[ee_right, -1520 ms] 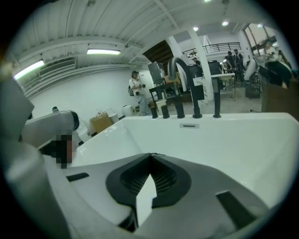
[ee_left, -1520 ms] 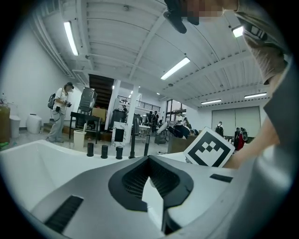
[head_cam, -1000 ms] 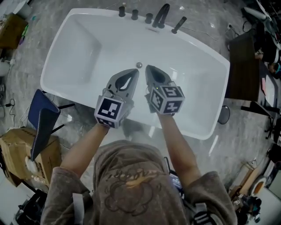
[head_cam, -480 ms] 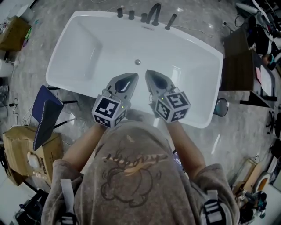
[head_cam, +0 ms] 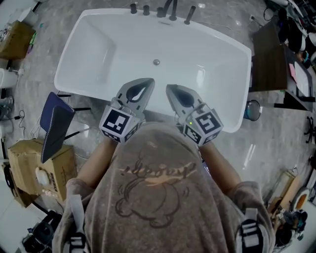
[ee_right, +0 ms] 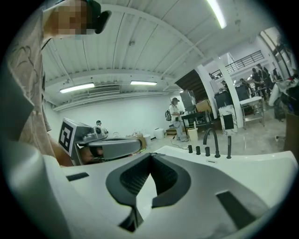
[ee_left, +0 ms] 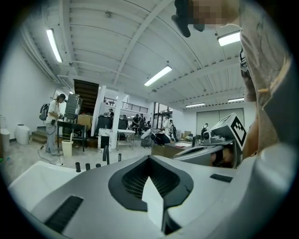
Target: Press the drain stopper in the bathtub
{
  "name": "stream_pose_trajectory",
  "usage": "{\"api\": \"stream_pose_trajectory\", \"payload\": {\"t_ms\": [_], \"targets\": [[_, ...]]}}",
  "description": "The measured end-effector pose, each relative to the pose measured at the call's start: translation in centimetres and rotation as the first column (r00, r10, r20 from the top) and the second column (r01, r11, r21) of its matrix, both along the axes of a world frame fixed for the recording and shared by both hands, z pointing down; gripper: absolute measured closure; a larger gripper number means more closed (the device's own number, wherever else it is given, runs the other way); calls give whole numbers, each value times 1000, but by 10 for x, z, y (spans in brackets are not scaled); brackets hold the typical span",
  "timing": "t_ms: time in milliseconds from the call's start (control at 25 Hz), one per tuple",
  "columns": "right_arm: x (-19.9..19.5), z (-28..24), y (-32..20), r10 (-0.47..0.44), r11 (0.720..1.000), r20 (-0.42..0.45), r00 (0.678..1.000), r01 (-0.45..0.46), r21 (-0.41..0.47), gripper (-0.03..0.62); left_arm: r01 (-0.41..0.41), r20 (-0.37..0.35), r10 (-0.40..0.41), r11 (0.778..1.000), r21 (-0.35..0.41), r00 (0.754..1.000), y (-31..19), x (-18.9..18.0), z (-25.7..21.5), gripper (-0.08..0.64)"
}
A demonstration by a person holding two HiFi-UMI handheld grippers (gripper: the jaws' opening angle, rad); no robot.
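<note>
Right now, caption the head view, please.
Left gripper and right gripper, shut, hover over the bathtub; drain stopper untouched.

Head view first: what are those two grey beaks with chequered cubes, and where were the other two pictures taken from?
There is no robot here. A person wears a camera on the head, looking down into a white bathtub. Each hand holds a hand-worked claw, and the chequered cube is part of it. The left claw and the right claw hang over the tub's near side, both shut and holding nothing. The other two pictures come from small cameras riding on each claw, looking along its jaws across the tub towards the dark taps. The small round disc on the tub floor is the drain stopper, not yet touched.
</note>
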State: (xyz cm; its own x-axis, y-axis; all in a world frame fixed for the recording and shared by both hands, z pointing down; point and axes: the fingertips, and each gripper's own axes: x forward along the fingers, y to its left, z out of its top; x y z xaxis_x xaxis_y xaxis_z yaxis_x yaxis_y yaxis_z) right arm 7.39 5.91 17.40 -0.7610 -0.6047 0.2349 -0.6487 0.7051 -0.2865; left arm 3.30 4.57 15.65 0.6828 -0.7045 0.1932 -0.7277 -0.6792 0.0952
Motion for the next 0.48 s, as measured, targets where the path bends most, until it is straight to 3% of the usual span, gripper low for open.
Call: {"api": "stream_pose_trajectory", "payload": {"t_ms": [200,480], "targets": [[-1,-11,9,-44,995,24,999,41,95,594,-28,-10,29,997,65,1000,12,-1,-10,555],[-8,-8,4,-72,991,68,995,64,116,594,-24,-2,24,996,80,1000,11,-4,-4,555]]}}
